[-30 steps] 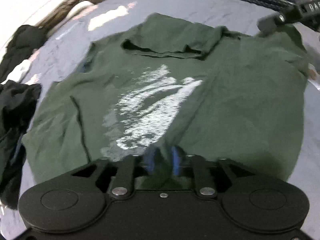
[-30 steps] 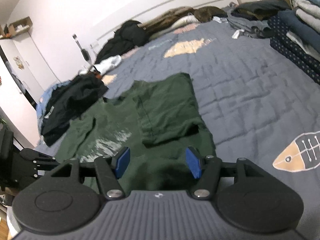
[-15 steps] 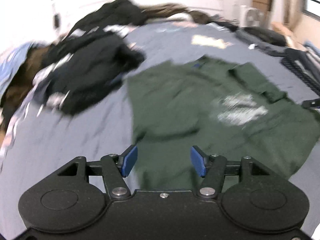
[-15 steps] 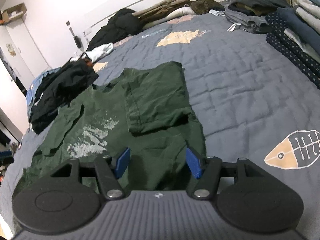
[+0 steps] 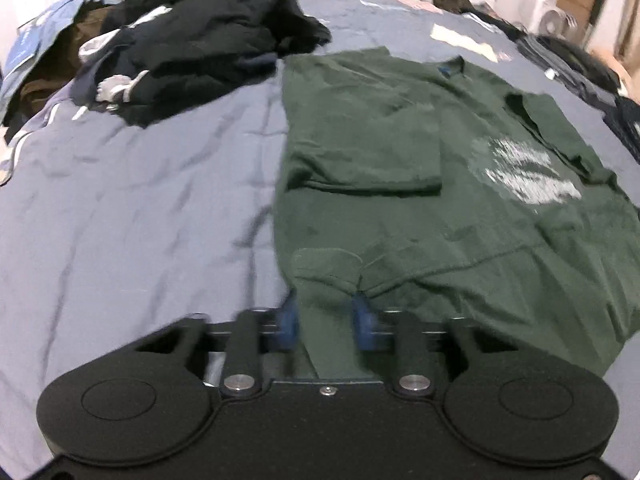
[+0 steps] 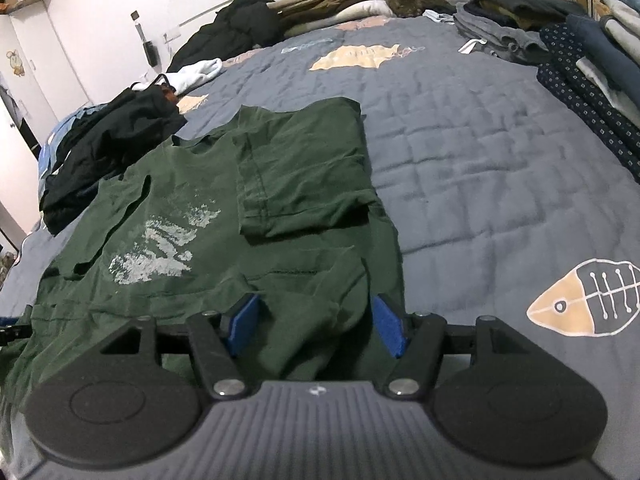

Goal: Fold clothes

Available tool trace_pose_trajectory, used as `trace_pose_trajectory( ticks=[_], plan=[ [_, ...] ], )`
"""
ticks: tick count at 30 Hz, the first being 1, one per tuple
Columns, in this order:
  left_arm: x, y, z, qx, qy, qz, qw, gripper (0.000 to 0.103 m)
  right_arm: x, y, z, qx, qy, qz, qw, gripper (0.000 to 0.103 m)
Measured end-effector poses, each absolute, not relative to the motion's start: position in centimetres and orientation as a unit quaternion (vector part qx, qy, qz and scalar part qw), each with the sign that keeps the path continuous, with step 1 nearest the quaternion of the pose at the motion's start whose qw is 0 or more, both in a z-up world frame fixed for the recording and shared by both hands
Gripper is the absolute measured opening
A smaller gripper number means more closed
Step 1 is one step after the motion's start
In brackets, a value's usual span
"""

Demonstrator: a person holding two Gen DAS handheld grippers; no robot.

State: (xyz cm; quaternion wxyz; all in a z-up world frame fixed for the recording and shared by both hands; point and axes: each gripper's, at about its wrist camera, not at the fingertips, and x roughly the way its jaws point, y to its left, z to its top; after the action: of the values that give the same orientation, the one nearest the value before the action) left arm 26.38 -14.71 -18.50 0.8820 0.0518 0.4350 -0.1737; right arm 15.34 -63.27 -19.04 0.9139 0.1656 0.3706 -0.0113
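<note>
A dark green T-shirt [image 5: 460, 208] with a pale chest print lies flat on the grey-blue quilt [image 5: 140, 200], both sleeves folded inward. In the left wrist view my left gripper [image 5: 325, 318] sits at the shirt's near-left hem corner. Its jaws are closing and a bunch of hem fills the gap between the blue pads [image 5: 289, 320]. In the right wrist view the green T-shirt [image 6: 256, 208] spreads ahead. My right gripper [image 6: 316, 322] hangs over the near-right hem, open wide. A loose fold of cloth lies between its pads [image 6: 386, 326] without being pinched.
A heap of black clothes [image 5: 208, 40] lies beyond the shirt's left side. Stacked folded garments [image 6: 592, 80] line the right edge of the bed, and more clothing [image 6: 248, 28] is piled at the headboard. Bare quilt [image 6: 500, 184] with fish patches stretches to the right.
My left gripper swung from the middle of the hem to the shirt's left corner, opened on the way, then narrowed around the hem. The right gripper stayed nearly still over the right hem.
</note>
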Motion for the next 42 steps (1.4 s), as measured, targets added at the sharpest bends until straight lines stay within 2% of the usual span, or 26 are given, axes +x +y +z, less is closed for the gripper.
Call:
trace_pose_trajectory(
  ticks=[2,4,6,8,9,18,24,27,29,30,31,32,33,42],
  plan=[
    [26.2,-14.2,-17.9,0.045,0.427,-0.177,0.886,0.010,15.4,-63.2,-19.1,0.170,0.365,-0.014,0.915,0.062],
    [25.7,-13.9,-17.0,0.042,0.412,-0.176,0.893,0.009,15.5,-63.1,-19.1,0.171,0.359,-0.008,0.918,0.053],
    [25.3,-13.5,-15.9,0.039,0.396,-0.173,0.901,0.009,15.4,-62.9,-18.9,0.172,0.352,0.000,0.920,0.038],
    [24.9,-13.2,-14.8,0.036,0.378,-0.169,0.910,0.007,15.3,-62.9,-18.4,0.169,0.336,-0.003,0.927,0.016],
    [24.8,-13.1,-14.4,0.035,0.370,-0.167,0.913,0.007,15.1,-63.0,-18.1,0.168,0.323,-0.006,0.931,0.009],
    [25.2,-13.9,-14.4,0.042,0.365,-0.169,0.915,0.007,14.6,-63.2,-16.4,0.164,0.261,0.003,0.951,0.008],
    [25.9,-14.5,-16.9,0.034,0.400,-0.167,0.900,0.009,15.8,-63.4,-17.9,0.172,0.323,0.004,0.931,0.014],
    [26.0,-14.3,-17.6,0.026,0.415,-0.165,0.894,0.017,16.1,-63.6,-18.6,0.189,0.345,0.005,0.920,0.017],
    [25.8,-14.3,-18.0,0.026,0.415,-0.168,0.894,0.017,16.0,-63.6,-18.8,0.198,0.346,0.010,0.917,0.017],
    [25.7,-14.2,-18.0,0.027,0.412,-0.170,0.895,0.017,15.9,-63.6,-18.8,0.199,0.345,0.013,0.917,0.015],
    [25.4,-14.2,-18.0,0.028,0.407,-0.173,0.897,0.016,15.8,-63.5,-18.7,0.196,0.341,0.014,0.919,0.009],
    [25.2,-14.2,-18.1,0.029,0.401,-0.175,0.899,0.014,15.7,-63.4,-18.6,0.194,0.336,0.015,0.922,0.009],
    [25.0,-14.1,-17.9,0.029,0.395,-0.175,0.902,0.007,15.6,-63.3,-18.3,0.197,0.328,0.016,0.924,0.008],
    [24.8,-13.6,-12.2,0.012,0.310,-0.182,0.933,0.005,14.3,-63.6,-13.5,0.209,0.231,0.025,0.950,0.006]
  ],
)
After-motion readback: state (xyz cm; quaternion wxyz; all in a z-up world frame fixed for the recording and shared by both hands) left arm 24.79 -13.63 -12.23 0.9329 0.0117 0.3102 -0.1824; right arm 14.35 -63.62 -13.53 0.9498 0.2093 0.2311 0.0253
